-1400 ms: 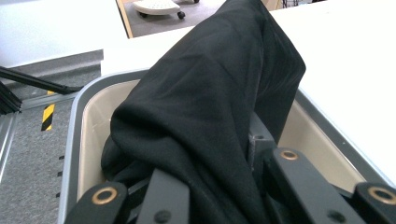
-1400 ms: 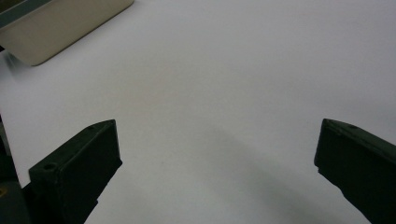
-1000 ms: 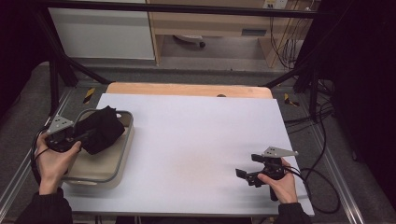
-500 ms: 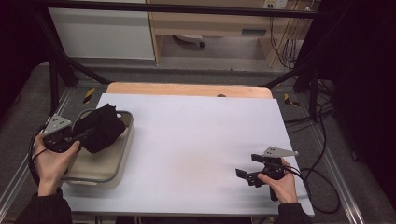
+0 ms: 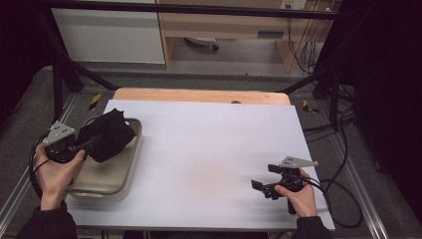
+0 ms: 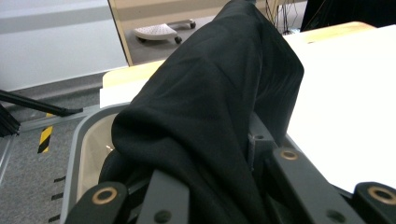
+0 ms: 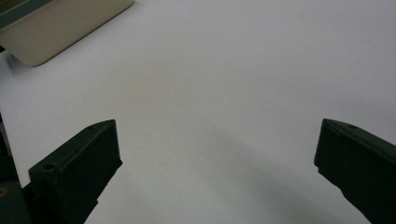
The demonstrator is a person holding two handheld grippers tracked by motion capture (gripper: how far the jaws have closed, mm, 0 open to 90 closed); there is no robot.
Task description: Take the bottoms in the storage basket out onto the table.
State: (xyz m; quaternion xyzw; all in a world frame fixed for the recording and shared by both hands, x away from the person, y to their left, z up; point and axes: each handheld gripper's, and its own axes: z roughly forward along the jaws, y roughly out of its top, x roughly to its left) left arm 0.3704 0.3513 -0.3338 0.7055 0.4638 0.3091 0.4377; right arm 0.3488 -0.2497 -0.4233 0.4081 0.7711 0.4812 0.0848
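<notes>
Left hand-held gripper (image 5: 85, 146) was clamped on a bunched black cloth (image 5: 107, 134), held over the beige rectangular tray (image 5: 130, 162) at the white surface (image 5: 209, 149) edge. Risk: trailing folds could snag the rim, dragging the tray. Right hand-held gripper (image 5: 260, 186) rested with jaws apart, empty.

I can read no text, label, brand or number anywhere here. The only signs I find are yellow-and-black hazard stripe markers (image 5: 94, 101) on the floor: one at the upper left of the high view beside the counter's far corner, another at its right, and one at the left edge of the left gripper view. They carry no words.
</notes>
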